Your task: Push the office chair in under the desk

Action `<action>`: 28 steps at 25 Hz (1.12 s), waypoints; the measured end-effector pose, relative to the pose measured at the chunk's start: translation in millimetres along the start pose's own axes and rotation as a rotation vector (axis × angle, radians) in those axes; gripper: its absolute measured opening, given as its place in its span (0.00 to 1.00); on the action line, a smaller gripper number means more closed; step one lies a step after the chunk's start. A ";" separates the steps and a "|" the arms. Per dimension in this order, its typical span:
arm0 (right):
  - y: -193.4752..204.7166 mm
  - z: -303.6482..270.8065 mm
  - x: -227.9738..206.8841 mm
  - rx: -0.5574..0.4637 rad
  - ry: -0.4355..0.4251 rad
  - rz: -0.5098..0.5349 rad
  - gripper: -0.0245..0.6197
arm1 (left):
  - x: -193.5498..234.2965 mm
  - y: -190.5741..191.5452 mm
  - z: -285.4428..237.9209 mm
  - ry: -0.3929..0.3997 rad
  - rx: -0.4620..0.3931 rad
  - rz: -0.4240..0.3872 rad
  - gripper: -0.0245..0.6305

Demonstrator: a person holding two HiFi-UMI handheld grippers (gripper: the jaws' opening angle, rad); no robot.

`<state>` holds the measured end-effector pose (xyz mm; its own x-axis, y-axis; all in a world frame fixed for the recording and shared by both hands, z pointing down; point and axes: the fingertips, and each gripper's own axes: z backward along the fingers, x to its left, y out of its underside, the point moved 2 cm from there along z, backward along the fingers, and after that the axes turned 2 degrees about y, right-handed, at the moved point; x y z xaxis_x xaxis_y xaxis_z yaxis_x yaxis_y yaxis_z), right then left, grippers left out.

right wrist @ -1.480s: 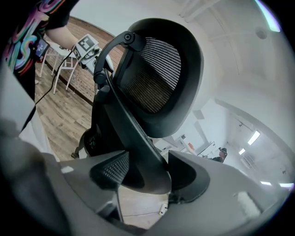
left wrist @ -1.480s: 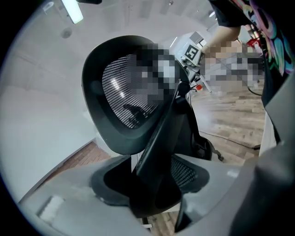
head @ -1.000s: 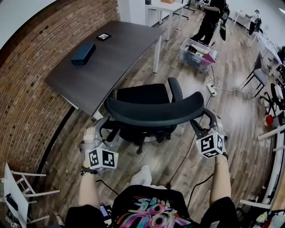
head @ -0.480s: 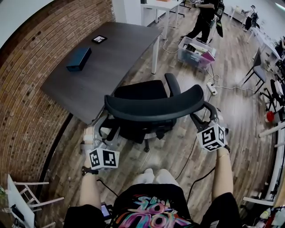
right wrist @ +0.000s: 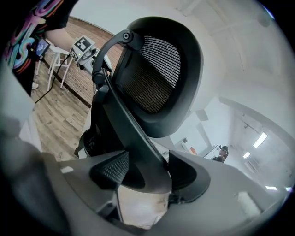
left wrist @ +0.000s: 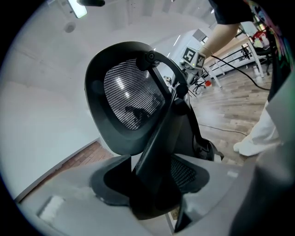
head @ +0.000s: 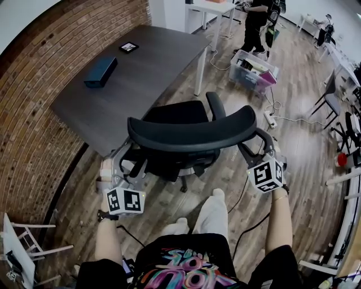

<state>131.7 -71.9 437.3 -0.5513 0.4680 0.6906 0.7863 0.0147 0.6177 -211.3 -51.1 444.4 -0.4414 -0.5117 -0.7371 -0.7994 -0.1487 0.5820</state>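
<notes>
Office chair stands on the wood floor at the open long side of the desk. Its backrest is toward you and its seat points at the desk. In the head view the seat is just beside the desk edge, with most of it out from under the top. The chair's right armrest is apart from the white desk leg.

Your left gripper is closed on the chair's left back bar. Both pads press the black bar, with nothing else between them. Your right gripper is clamped the same way on the right back bar, with one pad on each side of it. In the head view you hold low, under the curved backrest rim, one gripper at each end.

On the desk a dark blue box lies toward the brick wall. A small black-and-white card lies farther back, apart from the box.

On the floor right of the desk there's a clear plastic bin full of stuff. A white power strip with a cable lies nearer the chair. A person stands behind the bin, beside a white table. Your white-shoed foot is behind the chair base. A white frame chair sits lower left by the wall.
</notes>
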 end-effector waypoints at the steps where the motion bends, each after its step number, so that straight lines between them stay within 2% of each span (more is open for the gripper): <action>1: 0.2 -4.3 -3.6 -0.012 -0.005 0.005 0.45 | 1.9 -2.6 -1.9 -0.008 0.007 0.012 0.44; 12: 10.4 -61.7 -45.7 -0.138 -0.077 0.064 0.45 | 5.1 -15.7 -32.1 -0.087 0.134 0.077 0.44; 28: 13.5 -179.3 -114.4 -0.335 -0.241 0.145 0.45 | 20.4 -27.4 -95.4 -0.206 0.348 0.159 0.45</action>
<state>155.4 -283.7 434.0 -0.3296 0.6375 0.6964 0.6951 -0.3352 0.6359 -159.6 -138.2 446.2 -0.6137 -0.3206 -0.7215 -0.7894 0.2301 0.5692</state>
